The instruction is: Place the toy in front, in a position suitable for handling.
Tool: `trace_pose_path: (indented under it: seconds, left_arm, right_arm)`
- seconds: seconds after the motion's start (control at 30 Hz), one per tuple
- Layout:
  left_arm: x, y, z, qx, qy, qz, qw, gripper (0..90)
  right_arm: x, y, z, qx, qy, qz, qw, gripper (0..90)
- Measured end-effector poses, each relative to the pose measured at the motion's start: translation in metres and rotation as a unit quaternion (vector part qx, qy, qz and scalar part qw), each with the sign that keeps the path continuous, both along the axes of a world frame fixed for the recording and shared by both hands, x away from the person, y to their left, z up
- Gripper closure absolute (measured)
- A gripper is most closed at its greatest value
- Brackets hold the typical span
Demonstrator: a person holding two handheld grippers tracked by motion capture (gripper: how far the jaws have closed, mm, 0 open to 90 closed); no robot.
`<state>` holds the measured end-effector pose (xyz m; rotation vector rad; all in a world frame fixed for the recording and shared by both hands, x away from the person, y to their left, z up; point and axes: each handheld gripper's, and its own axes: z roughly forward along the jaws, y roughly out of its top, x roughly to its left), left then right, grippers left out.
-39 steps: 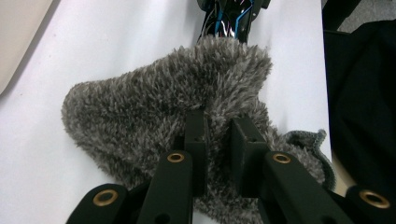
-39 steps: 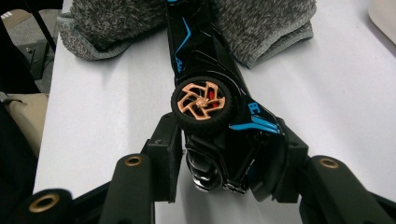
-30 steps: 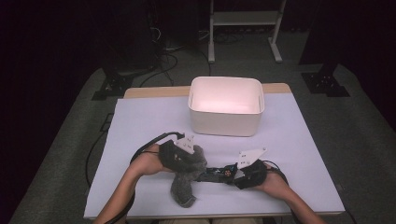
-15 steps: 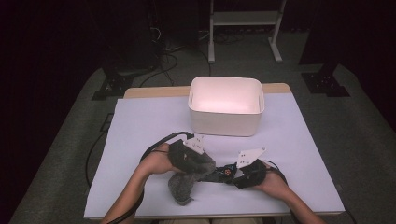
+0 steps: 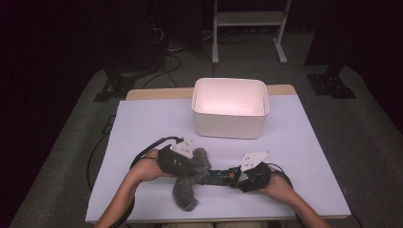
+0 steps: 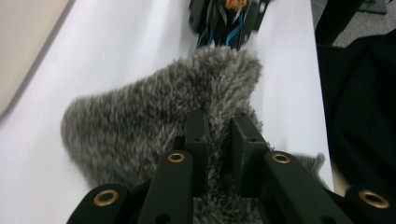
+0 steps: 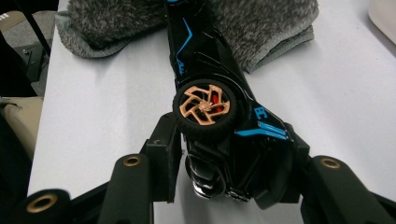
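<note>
Grey fuzzy cloth (image 6: 154, 126) is pinched in my left gripper (image 6: 216, 140); my right gripper (image 7: 233, 154) grips the black toy car (image 7: 219, 102) on its side.

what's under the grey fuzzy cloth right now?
The front end of the black toy car runs under the grey fuzzy cloth; that end is covered. The wheel and rear show, clamped by the right gripper. The left gripper pinches the cloth.

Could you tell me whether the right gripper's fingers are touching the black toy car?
Touching: the right gripper view shows the fingers pressed against both sides of the toy car.
</note>
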<state>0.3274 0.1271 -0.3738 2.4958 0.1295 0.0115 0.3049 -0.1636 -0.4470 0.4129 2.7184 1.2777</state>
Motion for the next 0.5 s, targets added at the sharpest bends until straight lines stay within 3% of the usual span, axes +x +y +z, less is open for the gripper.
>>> trace_pose_path:
  seconds: [0.17,0.4,0.5]
  left_arm:
    - [-0.001,0.016,-0.011,-0.002,0.015,0.019,0.9997,79.0]
    - [0.001,0.016,-0.019,-0.017,0.026,0.021,0.9993,78.5]
    - [0.001,0.015,-0.020,-0.023,0.027,0.024,0.9991,78.5]
  right_arm:
    - [0.001,0.000,0.001,-0.003,0.004,0.001,1.0000,51.5]
    - [0.003,0.005,0.013,-0.009,0.006,0.014,0.9998,43.7]
    - [0.006,0.013,0.024,-0.027,0.002,0.025,0.9993,42.2]
